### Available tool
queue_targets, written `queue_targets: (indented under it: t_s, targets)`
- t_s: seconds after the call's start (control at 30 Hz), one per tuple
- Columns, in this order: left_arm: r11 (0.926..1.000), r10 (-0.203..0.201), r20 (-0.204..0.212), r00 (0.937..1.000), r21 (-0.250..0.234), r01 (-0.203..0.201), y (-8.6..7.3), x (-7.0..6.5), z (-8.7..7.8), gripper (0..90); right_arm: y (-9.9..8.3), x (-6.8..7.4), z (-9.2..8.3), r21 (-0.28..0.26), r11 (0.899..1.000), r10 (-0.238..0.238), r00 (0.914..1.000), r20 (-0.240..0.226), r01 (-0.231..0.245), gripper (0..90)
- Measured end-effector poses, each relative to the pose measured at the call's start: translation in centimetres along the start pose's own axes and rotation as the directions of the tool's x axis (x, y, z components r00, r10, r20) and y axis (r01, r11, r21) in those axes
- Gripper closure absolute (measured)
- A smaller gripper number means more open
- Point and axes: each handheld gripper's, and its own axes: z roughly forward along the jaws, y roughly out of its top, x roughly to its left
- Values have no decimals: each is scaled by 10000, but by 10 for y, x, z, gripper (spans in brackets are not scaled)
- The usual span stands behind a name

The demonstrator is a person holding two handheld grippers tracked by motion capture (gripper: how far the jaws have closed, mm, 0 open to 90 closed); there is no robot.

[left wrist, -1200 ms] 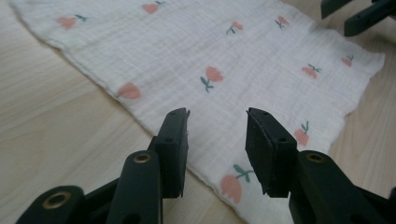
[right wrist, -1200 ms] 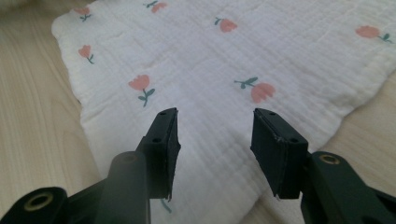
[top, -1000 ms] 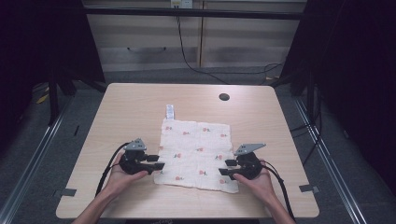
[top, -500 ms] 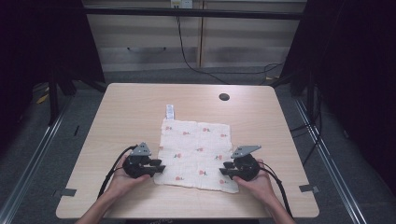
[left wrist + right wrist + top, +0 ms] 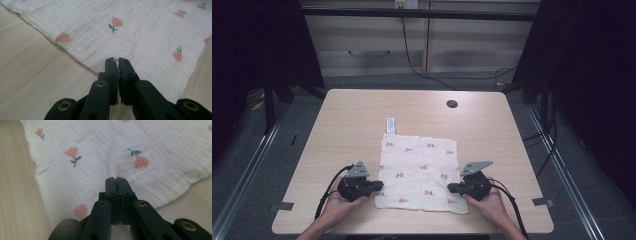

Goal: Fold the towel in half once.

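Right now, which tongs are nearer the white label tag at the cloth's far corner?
Left. The left tongs pinch the cloth at its near left edge, the same side as the tag. The right tongs pinch the near right edge, diagonally across.

A: Cloth [image 5: 419, 172]?
B: Soft white woven gauze, crinkled, matt, printed with pink tulips; stitched hem, small paper-like label [image 5: 390, 125] at one corner.
A: Tabletop [image 5: 362, 115]?
B: Light wood-grain laminate, smooth, slight sheen.
A: Left tool [image 5: 116, 61], right tool [image 5: 116, 180]?
B: Matt black plastic, slightly grainy, with brass-coloured metal rivets; grey plates on top look like dull metal.
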Motion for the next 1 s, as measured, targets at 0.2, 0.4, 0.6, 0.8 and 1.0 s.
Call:
queue_targets:
  t_s: [0.2, 0.4, 0.6, 0.8, 1.0]
  targets:
    - [9999, -72, 390, 9992, 117, 67, -8, -12, -8, 867, -9, 11, -7, 41, 9999, -116, 9998, -157, 117, 883]
    - [9996, -102, 683, 9976, 258, 84, -14, -19, -14, 859, -14, 22, -10, 101, 9999, -123, 9992, -383, 127, 832]
    - [9995, -256, 1461, 9889, -132, 278, -9, -16, -16, 677, -4, 16, -16, -227, 9997, -23, 9986, -533, 10, 704]
    - [9972, -274, 893, 9956, -671, 335, 20, 1, -12, 662, 23, -25, -23, -1012, 9942, 392, 9985, 392, -350, 705]
    - [9952, -891, 524, 9946, -358, 910, 37, 28, 15, 647, 50, -69, -5, -888, 9953, 503, 9899, 1324, -387, 661]
